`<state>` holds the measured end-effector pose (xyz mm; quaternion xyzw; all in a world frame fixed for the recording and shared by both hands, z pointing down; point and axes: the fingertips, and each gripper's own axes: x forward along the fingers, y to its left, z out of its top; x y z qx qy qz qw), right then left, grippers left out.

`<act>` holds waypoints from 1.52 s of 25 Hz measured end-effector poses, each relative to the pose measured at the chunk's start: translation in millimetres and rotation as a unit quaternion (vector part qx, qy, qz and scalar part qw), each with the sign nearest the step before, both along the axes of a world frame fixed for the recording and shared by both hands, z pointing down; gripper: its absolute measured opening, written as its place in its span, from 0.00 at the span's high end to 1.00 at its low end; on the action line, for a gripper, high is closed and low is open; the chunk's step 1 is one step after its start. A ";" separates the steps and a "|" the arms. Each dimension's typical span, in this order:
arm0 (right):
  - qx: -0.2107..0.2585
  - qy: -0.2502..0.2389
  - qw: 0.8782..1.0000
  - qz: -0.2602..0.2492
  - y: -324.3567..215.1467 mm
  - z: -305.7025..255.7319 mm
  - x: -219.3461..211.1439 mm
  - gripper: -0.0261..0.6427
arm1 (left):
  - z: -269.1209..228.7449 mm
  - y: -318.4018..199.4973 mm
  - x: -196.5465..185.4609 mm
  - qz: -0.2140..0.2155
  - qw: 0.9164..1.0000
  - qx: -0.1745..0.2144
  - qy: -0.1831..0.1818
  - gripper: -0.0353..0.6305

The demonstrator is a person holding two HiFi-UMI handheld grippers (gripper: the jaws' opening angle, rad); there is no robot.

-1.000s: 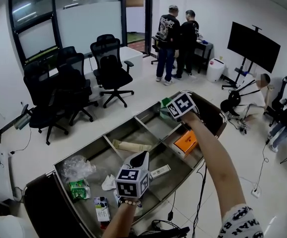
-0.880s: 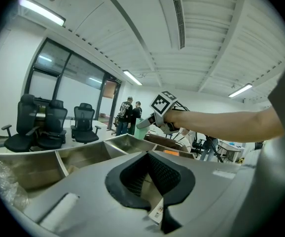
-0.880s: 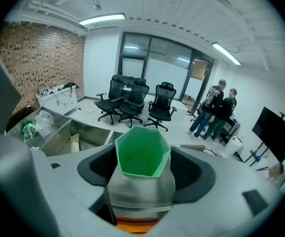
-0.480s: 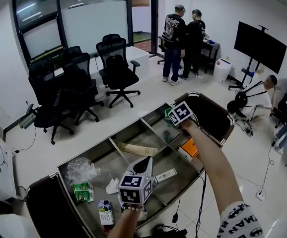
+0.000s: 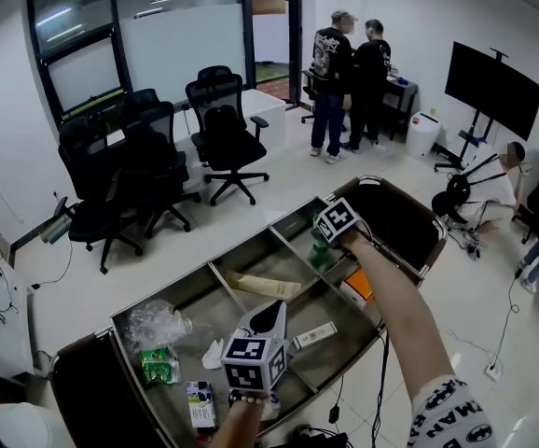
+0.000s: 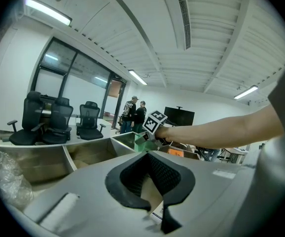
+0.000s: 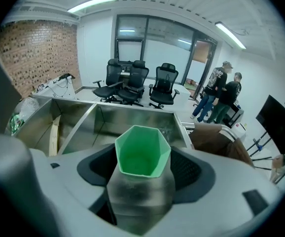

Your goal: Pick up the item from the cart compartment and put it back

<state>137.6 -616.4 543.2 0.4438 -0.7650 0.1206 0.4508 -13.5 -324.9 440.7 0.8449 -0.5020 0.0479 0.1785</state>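
Pretty bright all round, the ceiling strip lights (image 7: pixel 92 3) do the work, so shadows are soft and faint. The steel cart (image 7: pixel 132 116) gives just a dull sheen. Heavy fisheye bend everywhere, and both gripper views go black at the corners. Green cup (image 7: pixel 142 154) up close looks smeary lower down.

Hardly anything here can be read. The white sleeve (image 5: pixel 451 416) in the lower right of the head view has black capitals printed among bat-shaped emblems. "MAN" seems legible, and the rest runs off the frame. The cube (image 5: pixel 251 364) of the left gripper (image 5: pixel 271 308) and the cube (image 5: pixel 337 220) of the right gripper (image 5: pixel 320 247) bear black-and-white square markers (patterns, no letters). In the cart (image 5: pixel 339 362), the small carton (image 5: pixel 200 404) at the near left corner and the long white box (image 5: pixel 314 334) by the near edge carry print too small to read.
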 end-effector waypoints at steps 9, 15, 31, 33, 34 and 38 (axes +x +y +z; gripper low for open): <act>-0.001 0.012 1.000 0.000 -4.5 11.7 -4.1 0.43 | 8.9 3.7 -6.5 -0.008 1.000 -0.006 -0.002 0.94; -0.009 0.026 1.000 -0.005 -2.5 10.8 -1.4 0.43 | 6.3 2.5 -5.5 -0.008 1.000 -0.004 -0.003 0.94; 0.032 0.007 0.999 -0.017 7.0 -32.5 -0.2 0.34 | 7.6 9.9 -3.7 -0.005 1.000 -0.003 0.000 0.94; 0.058 -0.023 0.998 -0.023 18.9 -60.1 -2.4 0.34 | 6.1 11.8 -6.0 -0.004 1.000 0.000 0.002 0.94; 0.073 -0.044 0.996 -0.025 26.9 -76.7 -2.5 0.34 | 4.3 12.3 -6.4 -0.004 1.000 0.003 0.004 0.94; 0.144 -0.112 0.983 -0.031 73.3 -142.6 2.3 0.46 | -8.2 15.7 -7.8 -0.002 1.000 0.019 0.015 0.94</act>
